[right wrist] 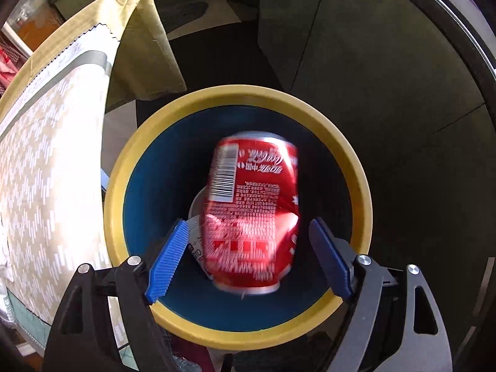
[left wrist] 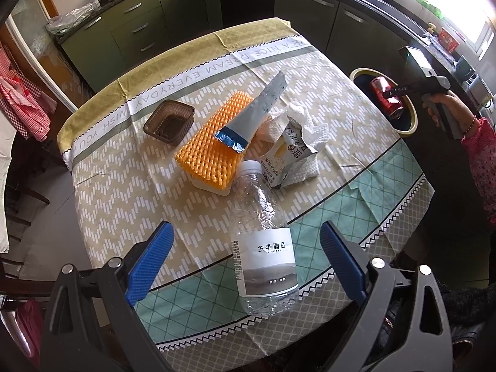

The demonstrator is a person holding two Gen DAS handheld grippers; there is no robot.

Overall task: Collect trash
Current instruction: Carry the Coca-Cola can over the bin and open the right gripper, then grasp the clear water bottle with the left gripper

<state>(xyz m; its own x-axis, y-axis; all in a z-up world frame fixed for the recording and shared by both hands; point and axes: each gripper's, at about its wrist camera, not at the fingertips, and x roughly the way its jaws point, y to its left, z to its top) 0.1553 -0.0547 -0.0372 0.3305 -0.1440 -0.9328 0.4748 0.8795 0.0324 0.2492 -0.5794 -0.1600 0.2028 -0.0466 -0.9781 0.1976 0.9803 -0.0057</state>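
A clear plastic bottle [left wrist: 263, 245] with a white label lies on the table between the fingers of my open left gripper [left wrist: 246, 257], untouched. Beyond it lie an orange foam net [left wrist: 214, 145], a silver-blue wrapper [left wrist: 257, 114], a snack bag [left wrist: 291, 155], crumpled tissue [left wrist: 307, 124] and a brown plastic tray [left wrist: 169, 122]. My right gripper [right wrist: 248, 254] is open above the yellow-rimmed blue bin [right wrist: 130, 167]. A dented red cola can [right wrist: 252, 210], blurred, is loose between its fingers over the bin's mouth; it also shows in the left wrist view [left wrist: 386, 96].
The table [left wrist: 124, 186] has a patterned cloth; its right edge is next to the bin [left wrist: 412, 117]. Dark green kitchen cabinets [left wrist: 139, 21] stand behind. Something pale lies at the bottom of the bin [right wrist: 197, 207].
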